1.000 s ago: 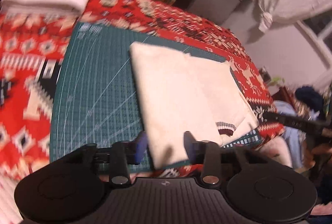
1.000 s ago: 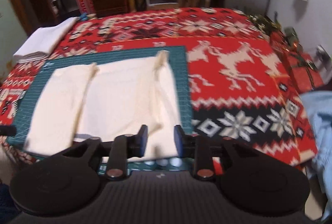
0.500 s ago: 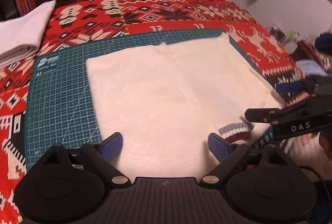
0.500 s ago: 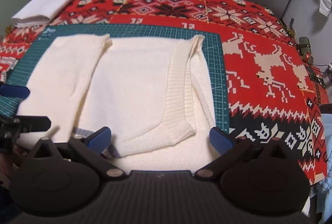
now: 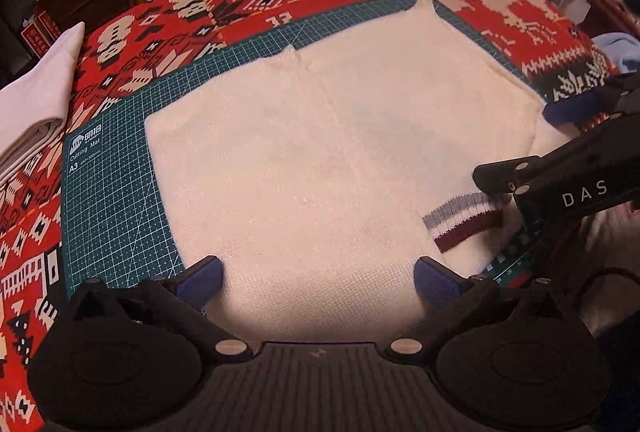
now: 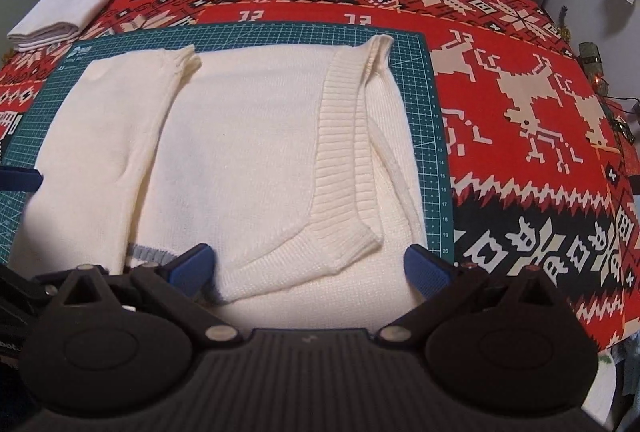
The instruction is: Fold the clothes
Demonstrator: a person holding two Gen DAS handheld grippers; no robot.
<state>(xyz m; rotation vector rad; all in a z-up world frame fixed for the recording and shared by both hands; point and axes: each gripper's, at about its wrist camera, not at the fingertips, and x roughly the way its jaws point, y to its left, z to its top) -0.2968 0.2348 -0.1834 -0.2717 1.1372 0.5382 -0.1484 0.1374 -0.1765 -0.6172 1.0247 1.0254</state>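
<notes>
Both of your tools stand with fingers wide apart, clamped on nothing: the left tool [image 5: 318, 278] low in its frame over the sweater's near edge, the right tool [image 6: 308, 266] likewise just short of the ribbed neckline [image 6: 340, 160]. The cream sweater [image 6: 240, 152] lies partly folded on the green cutting mat [image 6: 434, 136], on the patterned tabletop [image 6: 520, 104], directly ahead of both tools. Its neckline runs toward the upper frame; a striped cuff [image 5: 464, 220] sits nearer your right tool.

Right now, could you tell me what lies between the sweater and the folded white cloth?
A bare strip of green cutting mat, then red patterned tablecloth, clearest in the right wrist view.
</notes>
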